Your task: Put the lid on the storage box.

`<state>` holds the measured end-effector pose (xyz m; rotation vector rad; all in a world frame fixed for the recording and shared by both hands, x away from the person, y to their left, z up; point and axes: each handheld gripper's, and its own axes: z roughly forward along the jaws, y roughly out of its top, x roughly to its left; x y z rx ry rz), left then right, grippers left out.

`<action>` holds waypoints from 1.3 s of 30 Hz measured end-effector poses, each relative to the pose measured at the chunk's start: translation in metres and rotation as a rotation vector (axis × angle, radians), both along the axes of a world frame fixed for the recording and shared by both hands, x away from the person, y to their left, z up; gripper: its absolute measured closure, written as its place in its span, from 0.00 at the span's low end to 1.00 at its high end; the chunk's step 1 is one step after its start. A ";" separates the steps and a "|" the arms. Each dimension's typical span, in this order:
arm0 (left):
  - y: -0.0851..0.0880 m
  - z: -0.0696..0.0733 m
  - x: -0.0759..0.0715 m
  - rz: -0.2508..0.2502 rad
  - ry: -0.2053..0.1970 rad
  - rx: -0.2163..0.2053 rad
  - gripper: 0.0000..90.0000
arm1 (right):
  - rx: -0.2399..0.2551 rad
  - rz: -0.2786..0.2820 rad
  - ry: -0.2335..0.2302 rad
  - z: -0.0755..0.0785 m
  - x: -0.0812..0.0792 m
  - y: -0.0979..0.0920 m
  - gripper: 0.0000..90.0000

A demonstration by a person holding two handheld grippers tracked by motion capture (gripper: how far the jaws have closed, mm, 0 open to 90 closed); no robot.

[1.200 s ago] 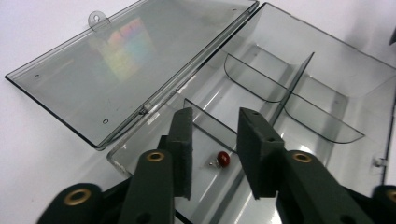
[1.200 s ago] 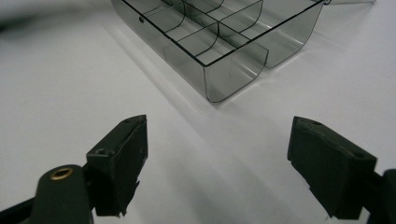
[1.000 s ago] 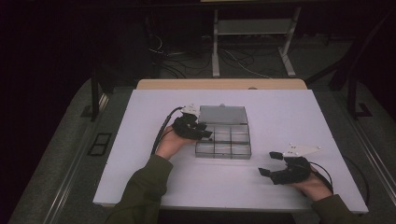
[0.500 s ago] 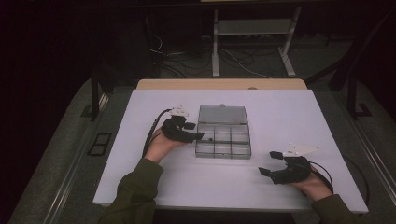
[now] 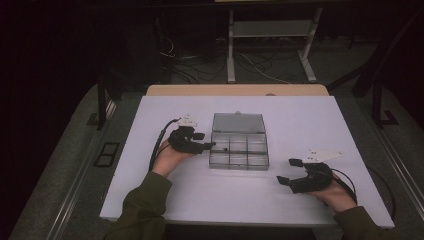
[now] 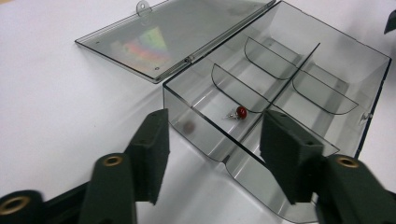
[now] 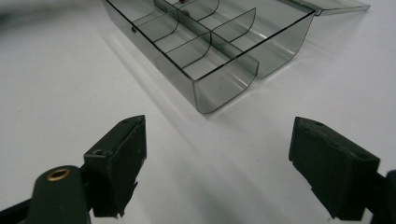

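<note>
A clear plastic compartment box lies mid-table, its lid folded flat behind it. A small red bead stud rests in one compartment at the end of the box next to my left gripper. My left gripper sits at the box's left edge. Its jaws have just been closing a little but stand apart, gripping nothing. The box's near corner shows in the gap, untouched by the pads. My right gripper rests at the front right, open and holding nothing, pointed toward the box.
The white table top has bare room on both sides of the box and in front of it. A wooden strip runs along its far edge. A metal stand and cables lie on the dark floor behind.
My left gripper has drawn back to the left, from over the box's left compartments to its left edge. The right gripper has stayed where it was.
</note>
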<state>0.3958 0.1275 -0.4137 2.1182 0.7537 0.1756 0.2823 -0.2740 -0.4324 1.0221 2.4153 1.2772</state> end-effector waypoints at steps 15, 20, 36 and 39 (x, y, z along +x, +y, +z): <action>-0.001 -0.001 0.007 0.047 -0.017 -0.029 0.89 | -0.001 -0.030 0.031 0.012 0.034 0.003 0.27; -0.003 -0.003 0.010 0.040 -0.014 -0.022 0.97 | 0.004 -0.037 0.036 0.017 0.047 0.008 0.38; -0.008 -0.003 0.021 0.052 -0.021 -0.023 0.99 | 0.017 -0.042 0.042 0.025 0.091 0.021 0.90; -0.008 -0.002 0.023 0.055 -0.020 -0.030 0.99 | 0.013 -0.047 0.046 0.024 0.100 0.023 0.98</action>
